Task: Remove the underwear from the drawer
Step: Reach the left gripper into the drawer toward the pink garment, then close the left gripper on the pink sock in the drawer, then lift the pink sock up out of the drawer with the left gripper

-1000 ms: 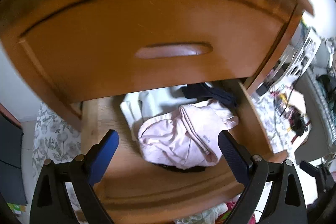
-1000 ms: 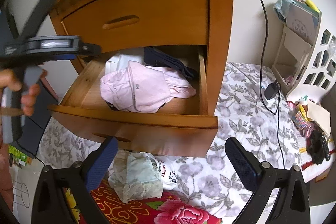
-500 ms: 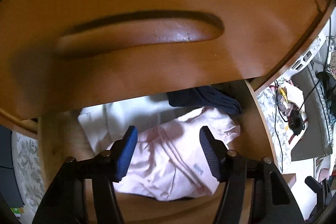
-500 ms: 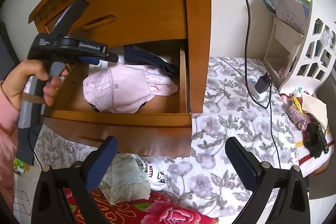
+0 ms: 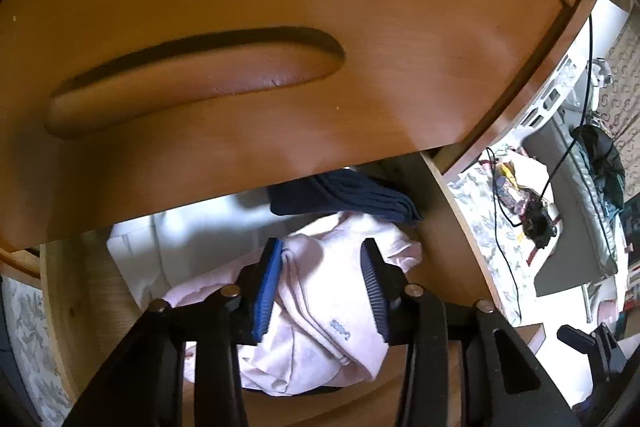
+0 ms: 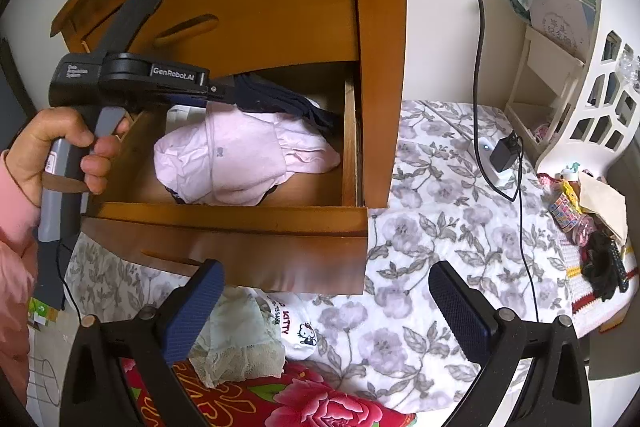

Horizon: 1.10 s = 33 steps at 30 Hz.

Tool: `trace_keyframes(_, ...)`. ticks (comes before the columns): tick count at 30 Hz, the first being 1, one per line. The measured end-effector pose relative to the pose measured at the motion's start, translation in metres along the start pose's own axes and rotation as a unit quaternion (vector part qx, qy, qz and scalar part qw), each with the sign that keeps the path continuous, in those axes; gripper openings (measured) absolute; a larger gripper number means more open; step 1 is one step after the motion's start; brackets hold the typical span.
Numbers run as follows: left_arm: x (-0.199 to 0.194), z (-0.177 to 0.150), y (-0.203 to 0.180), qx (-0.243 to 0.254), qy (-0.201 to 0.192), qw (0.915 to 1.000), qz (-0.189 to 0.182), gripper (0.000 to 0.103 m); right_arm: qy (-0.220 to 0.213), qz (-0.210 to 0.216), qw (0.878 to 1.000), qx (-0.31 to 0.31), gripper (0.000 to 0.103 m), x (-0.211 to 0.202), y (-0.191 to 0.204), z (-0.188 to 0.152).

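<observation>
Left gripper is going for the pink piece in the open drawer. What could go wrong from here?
1. The left gripper is closing on a bunched fold of the pink underwear; a shallow pinch may slip on lifting.
2. A dark garment lies under the pink one and the navy clothes touch it; either could drag out.
3. The upper drawer front overhangs closely, so a straight lift may hit it.

Two tools [image 5: 322,291] [image 6: 328,311], one open drawer [image 6: 224,223], one pink garment [image 6: 240,155].

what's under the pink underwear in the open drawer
Under the pink underwear a dark garment's edge peeks out at the front, and white fabric lies behind. The drawer floor beneath is covered.
</observation>
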State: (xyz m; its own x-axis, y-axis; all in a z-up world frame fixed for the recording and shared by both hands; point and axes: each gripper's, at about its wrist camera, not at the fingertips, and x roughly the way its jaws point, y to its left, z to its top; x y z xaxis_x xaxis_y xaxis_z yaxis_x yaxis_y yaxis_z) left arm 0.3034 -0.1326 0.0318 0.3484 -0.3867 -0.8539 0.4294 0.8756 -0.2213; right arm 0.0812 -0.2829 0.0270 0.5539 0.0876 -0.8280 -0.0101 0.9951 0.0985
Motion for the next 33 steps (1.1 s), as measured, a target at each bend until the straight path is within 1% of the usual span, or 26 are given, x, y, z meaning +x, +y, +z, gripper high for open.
trace_keyframes(5, 0.008, -0.002, 0.011, -0.019, 0.011, 0.9997, 0.01, 0.033, 0.001, -0.001, 1.0, 0.0, 0.103, 0.0, 0.0, -0.001)
trace_keyframes(10, 0.02, -0.004, 0.026, -0.048, 0.024, 0.9986, 0.006, 0.029, 0.003, -0.002, 1.0, -0.001, 0.103, 0.0, -0.001, -0.001)
trace_keyframes(13, 0.022, -0.005, 0.029, -0.055, 0.022, 0.9982, 0.003, 0.023, 0.003, -0.003, 1.0, -0.001, 0.103, 0.0, -0.001, -0.001)
trace_keyframes(14, 0.022, -0.006, 0.029, -0.057, 0.02, 0.9982, 0.002, 0.018, 0.003, -0.004, 1.0, -0.001, 0.103, -0.001, -0.001, -0.001)
trace_keyframes(16, 0.015, -0.005, 0.03, -0.057, 0.014, 0.9983, -0.001, 0.011, 0.003, -0.005, 1.0, -0.001, 0.103, -0.001, -0.001, -0.001)
trace_keyframes(18, 0.01, -0.008, 0.027, -0.053, 0.009, 0.9986, -0.002, 0.009, 0.003, -0.006, 1.0, -0.002, 0.103, -0.002, 0.0, -0.001)
trace_keyframes(21, 0.002, -0.011, 0.023, -0.044, -0.004, 0.999, -0.002, 0.009, 0.001, -0.006, 1.0, -0.004, 0.103, -0.004, 0.001, -0.001)
trace_keyframes(24, -0.009, -0.017, 0.023, -0.051, -0.021, 0.9984, -0.013, 0.008, -0.001, -0.008, 1.0, -0.006, 0.103, -0.007, 0.002, -0.001)
trace_keyframes(27, -0.028, -0.025, 0.021, -0.059, -0.049, 0.9968, -0.022, 0.008, -0.002, -0.011, 1.0, -0.006, 0.103, -0.01, 0.002, -0.001)
trace_keyframes(33, -0.061, -0.037, 0.01, -0.052, -0.102, 0.9932, -0.022, 0.008, -0.009, -0.013, 1.0, -0.009, 0.103, -0.017, 0.007, -0.002)
